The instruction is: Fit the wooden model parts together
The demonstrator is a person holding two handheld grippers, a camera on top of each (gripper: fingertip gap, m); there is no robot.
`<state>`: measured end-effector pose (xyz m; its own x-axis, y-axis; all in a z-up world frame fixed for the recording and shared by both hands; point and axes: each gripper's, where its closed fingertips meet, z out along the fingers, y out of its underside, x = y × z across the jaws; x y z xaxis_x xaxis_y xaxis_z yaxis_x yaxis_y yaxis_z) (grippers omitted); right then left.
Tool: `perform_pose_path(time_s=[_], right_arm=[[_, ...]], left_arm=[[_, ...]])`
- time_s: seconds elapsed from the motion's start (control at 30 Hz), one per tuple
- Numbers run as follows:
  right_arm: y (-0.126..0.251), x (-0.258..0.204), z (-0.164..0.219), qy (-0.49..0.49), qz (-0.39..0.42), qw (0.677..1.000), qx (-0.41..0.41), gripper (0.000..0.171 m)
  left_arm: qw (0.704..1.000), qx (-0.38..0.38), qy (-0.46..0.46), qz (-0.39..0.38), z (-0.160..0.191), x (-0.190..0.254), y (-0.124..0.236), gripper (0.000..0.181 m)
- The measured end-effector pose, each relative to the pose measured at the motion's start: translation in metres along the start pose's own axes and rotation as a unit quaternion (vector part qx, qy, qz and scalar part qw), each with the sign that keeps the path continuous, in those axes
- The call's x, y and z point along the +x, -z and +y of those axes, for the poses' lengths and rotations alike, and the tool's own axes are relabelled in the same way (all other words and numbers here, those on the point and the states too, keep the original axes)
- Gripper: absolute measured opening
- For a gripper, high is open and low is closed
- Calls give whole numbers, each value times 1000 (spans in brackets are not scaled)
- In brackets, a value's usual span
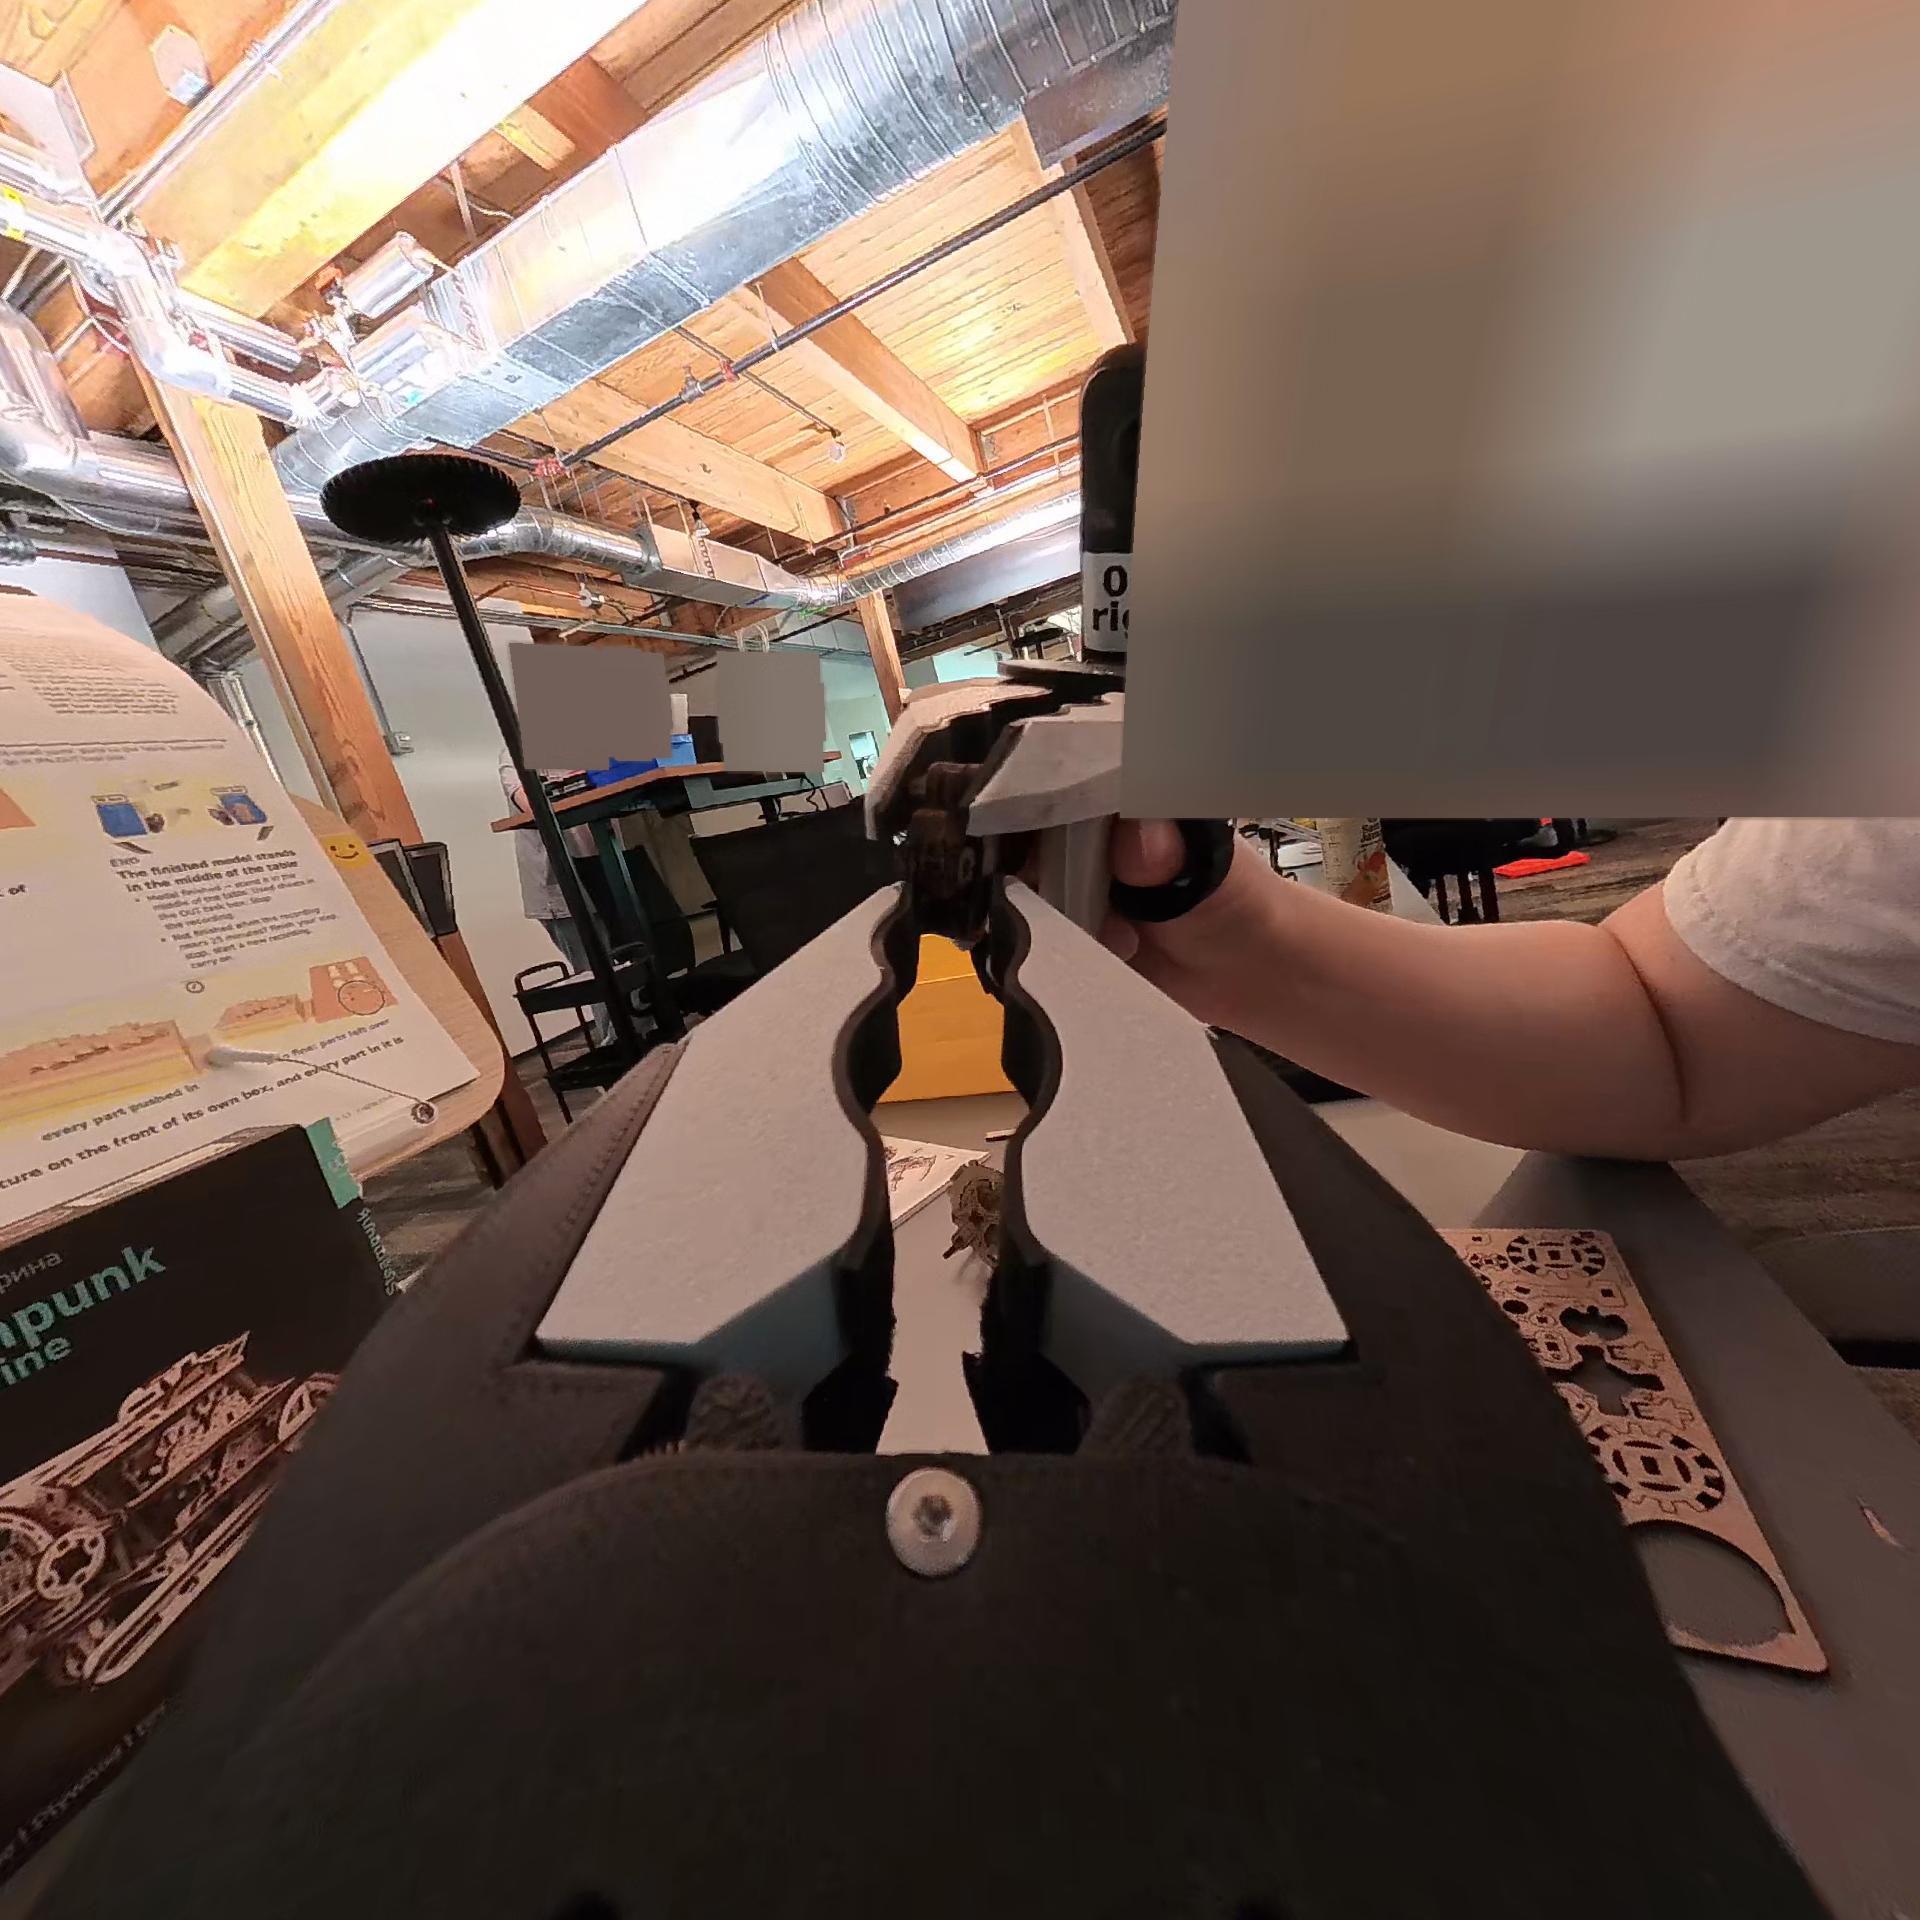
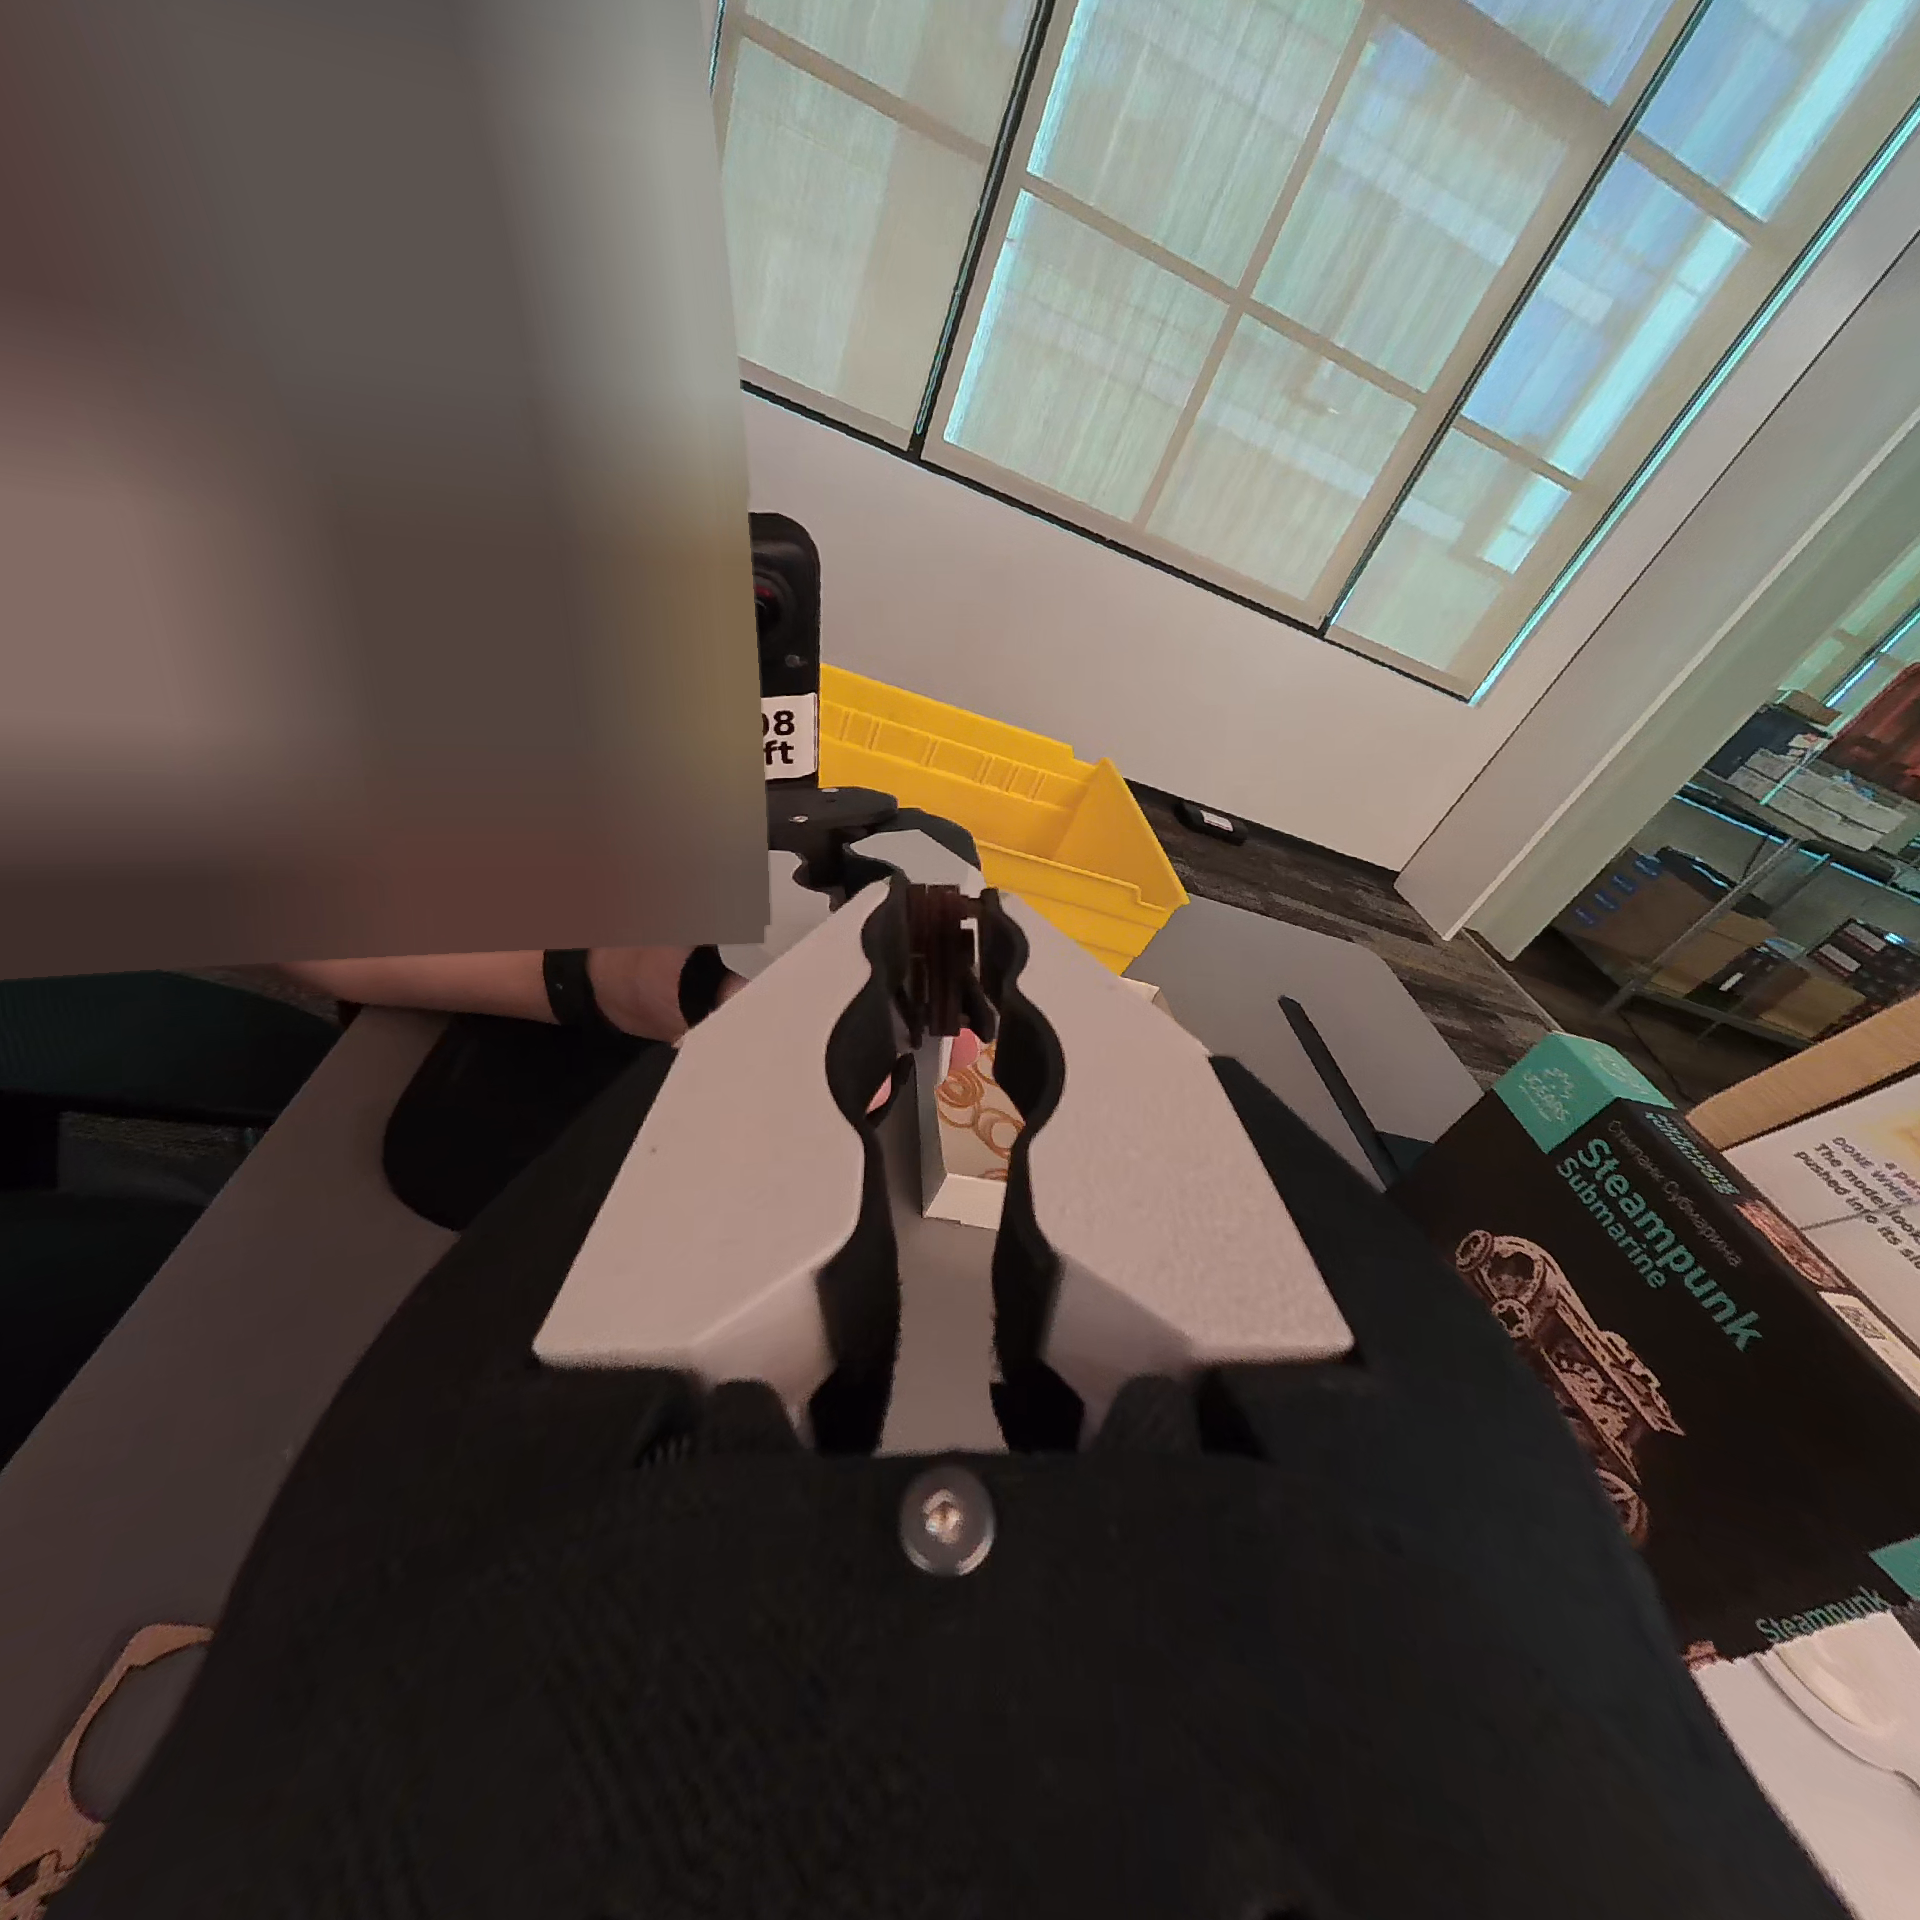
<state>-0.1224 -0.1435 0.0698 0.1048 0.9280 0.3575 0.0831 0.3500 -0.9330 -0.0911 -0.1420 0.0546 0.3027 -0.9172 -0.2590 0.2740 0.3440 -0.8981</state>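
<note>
My left gripper (image 1: 954,906) is shut on a small dark wooden part (image 1: 943,857) held up in the air. My right gripper (image 1: 961,771) comes in from the right and grips the top of the same small cluster of wood. In the right wrist view my right gripper (image 2: 940,920) is shut on stacked dark wooden pieces (image 2: 928,951), with the left gripper (image 2: 899,847) meeting it tip to tip. I cannot tell if it is one piece or two pressed together. A wooden sub-assembly (image 1: 977,1205) lies on the table below.
A cut-out wooden parts sheet (image 1: 1600,1382) lies at the right. The dark model box (image 1: 156,1403) and an instruction board (image 1: 156,883) stand at the left. A yellow bin (image 2: 997,810) is behind, a small white box with rubber bands (image 2: 977,1132) is below, and a leaflet (image 1: 914,1174) lies on the table. Only a small space, under 4 cm, lies between the two pairs of fingers.
</note>
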Motion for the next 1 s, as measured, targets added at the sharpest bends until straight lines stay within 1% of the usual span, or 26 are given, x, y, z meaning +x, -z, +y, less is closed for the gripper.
perform_pose_path(time_s=[0.1, 0.3, 0.47, 0.77, 0.83, 0.87, 0.9, 0.93, 1.0], right_arm=[[0, 1, 1, 6, 10, 1000, -2, 11], [-3, 6, 2, -16, 14, 1000, 13, 12], [-4, 8, 2, -1, 33, 999, 16, 13], [-6, 2, -1, -24, 19, 999, 28, 12], [-6, 2, 0, -11, 21, 999, 26, 11], [-6, 2, 0, -1, 26, 999, 23, 12], [-6, 4, 0, 6, 34, 999, 23, 12], [-4, 5, -1, 7, 36, 999, 28, 11], [-1, 9, 0, 8, 40, 999, 24, 12]], left_arm=[[1000, 2, 5, -1, 1, -1, 0, 11], [1000, 0, 15, -8, 2, -5, 1, 11], [1000, -2, 12, -14, 3, -6, 0, 11], [1000, 3, -1, -5, 0, -1, 0, 11], [1000, 5, 0, 0, 0, -1, 1, 11], [1000, 7, 0, 3, -1, -1, 2, 14], [1000, 17, 0, 8, -4, 0, 3, 21], [999, 29, 4, 13, -8, 0, 5, 33], [999, 47, 18, 17, -18, -2, 8, 50]])
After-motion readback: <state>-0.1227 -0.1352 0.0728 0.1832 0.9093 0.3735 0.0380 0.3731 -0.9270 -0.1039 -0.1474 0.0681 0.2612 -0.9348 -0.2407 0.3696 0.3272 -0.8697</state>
